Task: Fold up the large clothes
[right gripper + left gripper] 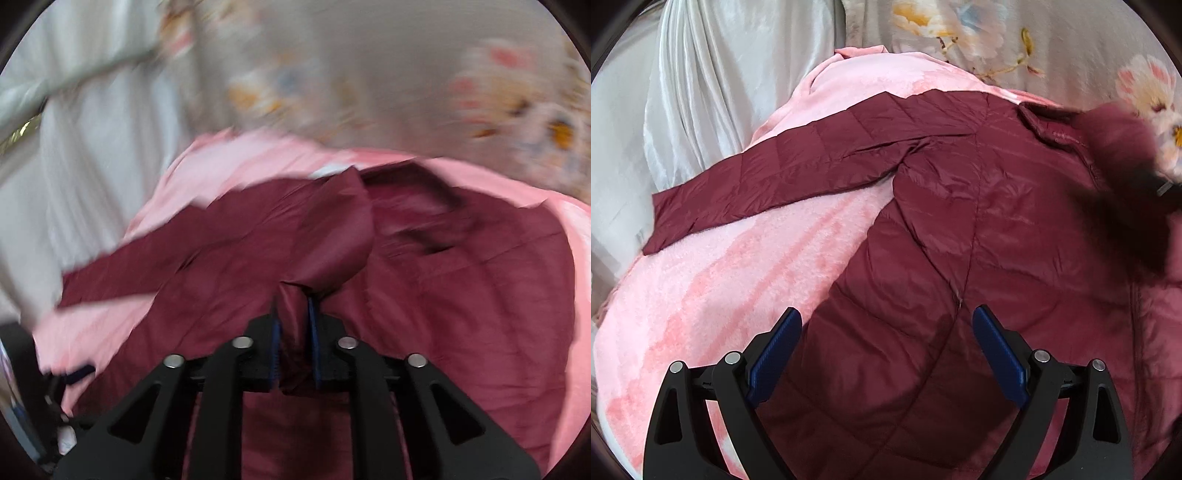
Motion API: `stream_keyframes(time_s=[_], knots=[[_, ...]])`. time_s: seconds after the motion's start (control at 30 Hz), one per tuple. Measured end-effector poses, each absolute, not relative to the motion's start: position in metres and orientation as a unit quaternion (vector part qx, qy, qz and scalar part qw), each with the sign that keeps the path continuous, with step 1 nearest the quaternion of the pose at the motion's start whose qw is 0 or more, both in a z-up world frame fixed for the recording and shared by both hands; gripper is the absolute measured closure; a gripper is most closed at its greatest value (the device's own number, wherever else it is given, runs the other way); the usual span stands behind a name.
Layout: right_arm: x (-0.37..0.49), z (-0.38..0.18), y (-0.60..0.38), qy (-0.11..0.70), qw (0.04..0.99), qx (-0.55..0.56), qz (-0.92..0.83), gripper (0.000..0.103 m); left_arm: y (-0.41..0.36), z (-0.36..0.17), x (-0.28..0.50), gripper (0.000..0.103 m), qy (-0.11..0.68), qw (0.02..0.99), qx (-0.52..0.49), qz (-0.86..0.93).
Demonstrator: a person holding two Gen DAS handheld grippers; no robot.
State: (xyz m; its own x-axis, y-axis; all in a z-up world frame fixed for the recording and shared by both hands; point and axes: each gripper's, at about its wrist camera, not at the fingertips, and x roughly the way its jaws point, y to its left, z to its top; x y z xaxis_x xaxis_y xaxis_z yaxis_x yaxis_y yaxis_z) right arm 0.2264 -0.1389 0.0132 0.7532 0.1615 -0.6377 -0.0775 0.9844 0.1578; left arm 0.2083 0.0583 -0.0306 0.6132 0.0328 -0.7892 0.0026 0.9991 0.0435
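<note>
The right fingers [293,314] are pinching a bunched piece of the maroon jacket [461,280], apparently the sleeve [332,236] on that side, and are carrying it in over the jacket's body; this view is blurring with the motion, so the exact part is hard to tell. The left fingers [886,354] are standing spread wide and gripping nothing, hovering over the jacket's lower body near its side edge.

The jacket [960,221] is lying spread flat on a pink blanket [720,295], with floral bedding [997,37] behind it. Its other sleeve [768,184] is stretching out sideways across the blanket.

The step in hand looks like the first fold: bringing one sleeve across the body. Next, the carried sleeve is needing to be laid flat across the chest and released without bunching. After that, the left fingers are likely needing to pinch the outstretched sleeve near its cuff and fold it in likewise.
</note>
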Motion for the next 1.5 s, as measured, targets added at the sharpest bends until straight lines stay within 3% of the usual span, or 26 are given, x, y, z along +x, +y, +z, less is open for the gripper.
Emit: stream_keyframes(time_s=[0.03, 0.07, 0.2, 0.3, 0.47, 0.6, 0.7, 0.77, 0.83, 0.87, 1.0, 1.07, 1.13, 1.23, 1.33, 1.5], knots=[[0.225, 0.01, -0.133, 0.345, 0.934, 0.059, 0.071, 0.06, 0.06, -0.029, 0.21, 0.011, 0.439, 0.898, 0.014, 0.002], [0.223, 0.011, -0.13, 0.342, 0.935, 0.059, 0.076, 0.058, 0.063, -0.026, 0.212, 0.011, 0.438, 0.899, 0.004, -0.008], [0.205, 0.022, -0.147, 0.328, 0.939, 0.087, 0.057, 0.055, 0.064, -0.013, 0.226, 0.011, 0.443, 0.892, -0.049, -0.069], [0.187, 0.028, -0.187, 0.316, 0.94, 0.131, 0.017, 0.047, 0.05, -0.012, 0.247, 0.011, 0.469, 0.87, -0.086, -0.127], [0.157, 0.026, -0.275, 0.316, 0.927, 0.179, -0.091, 0.045, 0.023, -0.027, 0.277, 0.011, 0.515, 0.833, -0.131, -0.155], [0.143, 0.01, -0.344, 0.333, 0.899, 0.235, -0.162, 0.038, 0.007, -0.03, 0.288, 0.015, 0.522, 0.823, -0.154, -0.163], [0.138, -0.005, -0.38, 0.335, 0.877, 0.294, -0.176, 0.038, -0.008, -0.026, 0.291, 0.049, 0.51, 0.839, -0.12, -0.148], [0.141, -0.018, -0.403, 0.334, 0.86, 0.343, -0.174, 0.038, -0.013, -0.023, 0.294, 0.082, 0.505, 0.845, -0.099, -0.141], [0.147, -0.028, -0.418, 0.335, 0.849, 0.371, -0.169, 0.038, -0.011, -0.022, 0.296, 0.097, 0.506, 0.849, -0.082, -0.128], [0.151, -0.032, -0.422, 0.336, 0.846, 0.38, -0.166, 0.038, -0.009, -0.021, 0.297, 0.099, 0.503, 0.852, -0.079, -0.124], [0.172, -0.046, -0.433, 0.341, 0.831, 0.409, -0.158, 0.046, 0.001, -0.016, 0.302, 0.1, 0.483, 0.867, -0.064, -0.105], [0.182, -0.05, -0.434, 0.345, 0.828, 0.418, -0.144, 0.056, 0.002, -0.015, 0.307, 0.1, 0.478, 0.871, -0.055, -0.103], [0.187, -0.048, -0.434, 0.339, 0.829, 0.425, -0.135, 0.083, 0.0, -0.013, 0.31, 0.101, 0.47, 0.876, -0.041, -0.097], [0.184, -0.026, -0.435, 0.291, 0.849, 0.42, -0.134, 0.096, 0.0, -0.012, 0.314, 0.101, 0.457, 0.886, -0.02, -0.081], [0.178, -0.012, -0.428, 0.279, 0.869, 0.373, -0.165, 0.098, 0.003, -0.019, 0.317, 0.101, 0.455, 0.888, -0.008, -0.069], [0.194, -0.052, -0.415, 0.38, 0.854, 0.283, -0.213, 0.098, 0.0, -0.049, 0.32, 0.102, 0.467, 0.883, 0.014, -0.056]])
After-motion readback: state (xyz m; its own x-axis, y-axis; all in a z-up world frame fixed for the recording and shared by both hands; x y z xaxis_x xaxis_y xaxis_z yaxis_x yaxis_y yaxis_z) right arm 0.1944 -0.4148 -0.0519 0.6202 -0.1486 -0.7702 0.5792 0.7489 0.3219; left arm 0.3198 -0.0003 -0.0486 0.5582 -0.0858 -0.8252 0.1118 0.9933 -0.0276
